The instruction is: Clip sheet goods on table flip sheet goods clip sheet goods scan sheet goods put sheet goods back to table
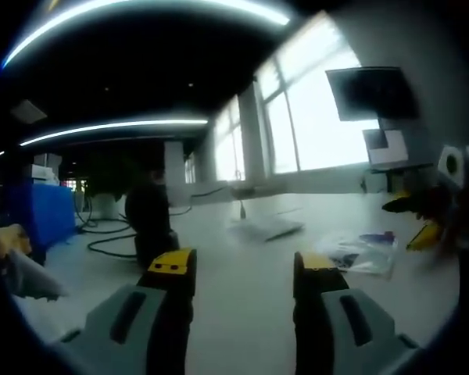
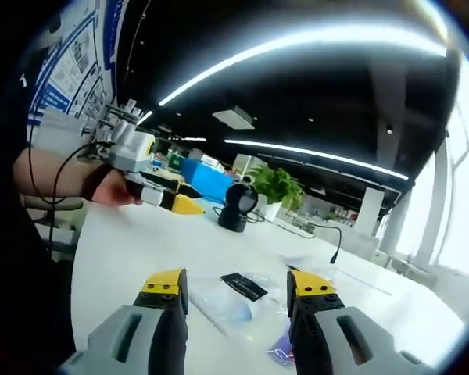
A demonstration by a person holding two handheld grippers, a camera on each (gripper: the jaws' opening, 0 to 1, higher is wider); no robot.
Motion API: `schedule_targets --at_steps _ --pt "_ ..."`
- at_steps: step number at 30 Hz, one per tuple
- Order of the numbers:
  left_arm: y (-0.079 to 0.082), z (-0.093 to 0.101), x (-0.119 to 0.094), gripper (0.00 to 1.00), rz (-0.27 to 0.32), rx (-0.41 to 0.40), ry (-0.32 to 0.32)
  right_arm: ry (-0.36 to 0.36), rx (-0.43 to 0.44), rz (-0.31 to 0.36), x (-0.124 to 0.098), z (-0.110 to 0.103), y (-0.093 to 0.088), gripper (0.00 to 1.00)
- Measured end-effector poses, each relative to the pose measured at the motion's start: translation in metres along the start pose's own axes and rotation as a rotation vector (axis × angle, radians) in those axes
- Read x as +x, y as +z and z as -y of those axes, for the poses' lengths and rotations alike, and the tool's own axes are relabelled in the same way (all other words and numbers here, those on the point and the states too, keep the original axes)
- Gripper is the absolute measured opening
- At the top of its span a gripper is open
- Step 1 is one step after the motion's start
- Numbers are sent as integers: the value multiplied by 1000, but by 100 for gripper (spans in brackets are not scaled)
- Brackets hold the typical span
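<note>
Lying on the table (image 2: 125, 250), sheet goods (image 2: 233, 298) sit beyond both grippers' parted, empty jaws.

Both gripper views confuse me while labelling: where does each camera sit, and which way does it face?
Left gripper view: rides the left gripper, facing across the white table toward windows.
Right gripper view: rides the right gripper, facing the scanner; a hand shows.
Shared: the table, bagged sheet goods.

Grey tongs (image 2: 236, 291) with yellow tips over a white table (image 2: 141, 242); blue bin (image 2: 207, 178), green plant (image 2: 277, 186).
</note>
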State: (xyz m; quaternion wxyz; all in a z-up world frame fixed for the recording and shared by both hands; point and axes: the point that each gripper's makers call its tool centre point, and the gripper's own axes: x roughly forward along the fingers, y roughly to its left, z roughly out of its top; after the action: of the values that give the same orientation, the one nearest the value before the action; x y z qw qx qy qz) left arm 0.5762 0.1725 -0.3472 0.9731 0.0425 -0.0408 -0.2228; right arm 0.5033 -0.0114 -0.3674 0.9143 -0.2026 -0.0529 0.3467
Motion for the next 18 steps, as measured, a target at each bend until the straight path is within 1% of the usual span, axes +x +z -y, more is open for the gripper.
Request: schedule_targets --at_steps 4,7,11,13,18 --pt "0 0 0 42 0 0 0 18 -27 -25 9 -6 -2 46" --pt "0 0 0 42 0 0 0 35 -28 -36 14 -10 -2 46" --pt "0 0 0 42 2 -2 0 74 -26 -60 20 -21 -4 46" --pt "0 0 0 42 2 -3 0 78 -34 -70 22 -24 -6 45" --pt "1 1 0 42 4 -2 -2 79 -45 -107 29 -26 -11 44"
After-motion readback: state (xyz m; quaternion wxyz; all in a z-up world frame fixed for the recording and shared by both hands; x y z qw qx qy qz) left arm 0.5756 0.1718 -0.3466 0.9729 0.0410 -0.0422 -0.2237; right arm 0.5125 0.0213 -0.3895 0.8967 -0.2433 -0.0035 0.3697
